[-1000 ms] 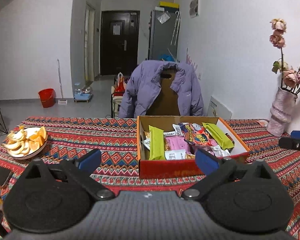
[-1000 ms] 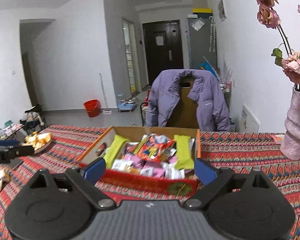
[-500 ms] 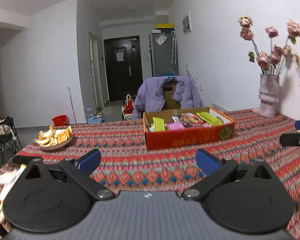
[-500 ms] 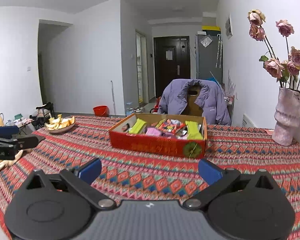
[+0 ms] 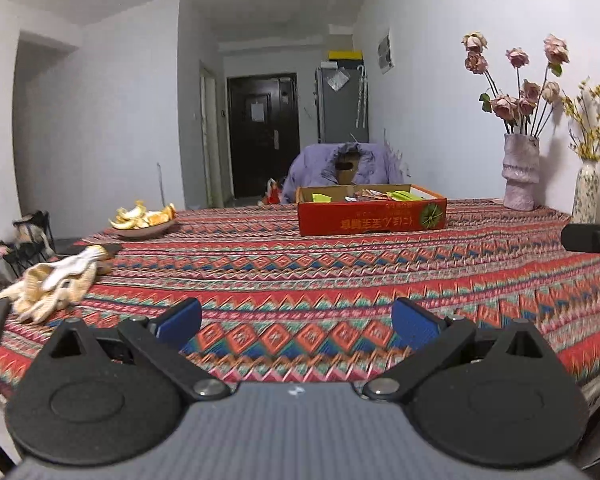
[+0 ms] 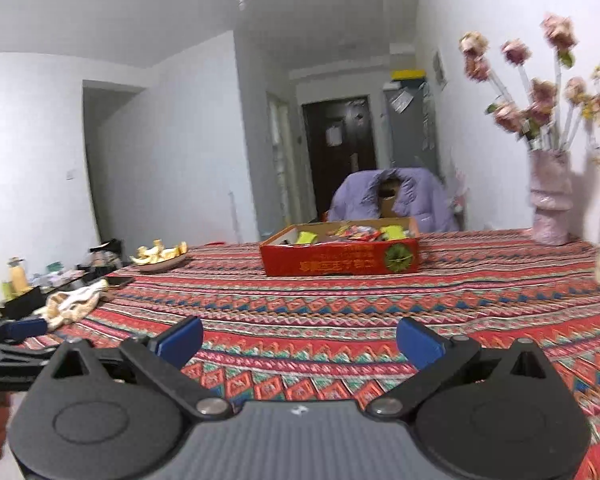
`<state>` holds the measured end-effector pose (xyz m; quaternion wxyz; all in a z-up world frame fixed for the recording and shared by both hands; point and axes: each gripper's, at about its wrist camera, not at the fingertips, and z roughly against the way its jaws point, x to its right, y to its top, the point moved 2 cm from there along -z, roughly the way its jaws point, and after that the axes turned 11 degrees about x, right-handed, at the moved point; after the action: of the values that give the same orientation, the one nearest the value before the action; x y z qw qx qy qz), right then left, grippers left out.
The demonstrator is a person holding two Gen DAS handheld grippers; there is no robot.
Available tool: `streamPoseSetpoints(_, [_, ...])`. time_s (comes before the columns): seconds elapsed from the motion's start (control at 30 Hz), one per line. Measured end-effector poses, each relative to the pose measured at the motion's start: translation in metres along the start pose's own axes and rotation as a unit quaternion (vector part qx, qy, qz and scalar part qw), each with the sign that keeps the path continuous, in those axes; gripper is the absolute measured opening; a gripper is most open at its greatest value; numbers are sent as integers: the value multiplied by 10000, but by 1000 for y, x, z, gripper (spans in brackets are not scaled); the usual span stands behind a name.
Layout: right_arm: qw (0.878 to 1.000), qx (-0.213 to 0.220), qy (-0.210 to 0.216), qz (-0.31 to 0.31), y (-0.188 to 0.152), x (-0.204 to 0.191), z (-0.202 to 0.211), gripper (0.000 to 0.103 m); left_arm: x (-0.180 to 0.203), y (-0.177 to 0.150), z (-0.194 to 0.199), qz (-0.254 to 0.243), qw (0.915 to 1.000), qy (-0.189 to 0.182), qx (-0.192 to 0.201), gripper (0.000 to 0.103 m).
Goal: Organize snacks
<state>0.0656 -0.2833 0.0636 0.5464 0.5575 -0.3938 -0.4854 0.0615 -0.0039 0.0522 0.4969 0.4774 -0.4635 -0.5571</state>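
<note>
Both grippers are pulling back from the box [image 5: 372, 210] of snacks [image 6: 354, 233]. A second ago they were hanging right over it, looking down on the packets; half a second ago they were already well off; now they are sitting low at the near edge of the tabletop [image 5: 340, 272], with a wide stretch of patterned cloth between them and the box.

The left gripper [image 5: 298, 322] is standing wide and holding nothing. The right gripper [image 6: 300, 340] is likewise spread wide and empty, and its picture is blurring slightly, so it is probably still moving.

The box is resting toward the far edge of the tabletop, and the snacks are all lying inside it; none is showing on the cloth.

With the packets gathered in the box and both grippers retreating empty, the sorting is probably finished, or at least pausing. The plate of peel [image 5: 144, 222] at the far left and the gloves [image 5: 54, 280] at the left edge are lying untouched.
</note>
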Motion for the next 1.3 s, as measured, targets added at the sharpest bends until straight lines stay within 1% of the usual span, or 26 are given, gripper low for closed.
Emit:
streamPoseSetpoints(0.1, [9995,52,-216,226,-19,-13,18,103,-4,-12,17,161,9998,147,15,103])
streamPoseSetpoints(0.23, [9995,86,-188,253,-36,-24,36,103,-9,-20,24,406,9991,133,37,103])
streamPoseSetpoints(0.33, [9990,86,-252,372,-47,-28,44,103,-8,-25,25,215,9994,229,129,103])
streamPoseSetpoints(0.43, [9988,33,-337,352,-52,-25,42,103,-9,-28,25,107,9995,273,107,103])
streamPoseSetpoints(0.53, [9988,24,-359,325,-52,-23,40,103,-12,-29,24,185,9995,255,16,103])
streamPoseSetpoints(0.63, [9988,46,-373,322,-53,-23,42,103,-11,-29,26,138,9996,241,36,103])
streamPoseSetpoints(0.8, [9990,19,-351,267,-52,-22,41,103,-8,-30,27,141,9998,111,-4,103])
streamPoseSetpoints(1.0, [9989,31,-360,283,-52,-22,42,103,-5,-29,29,92,9999,92,38,103])
streamPoseSetpoints(1.3, [9986,29,-416,317,-54,-22,41,103,-7,-30,28,111,9999,89,0,103])
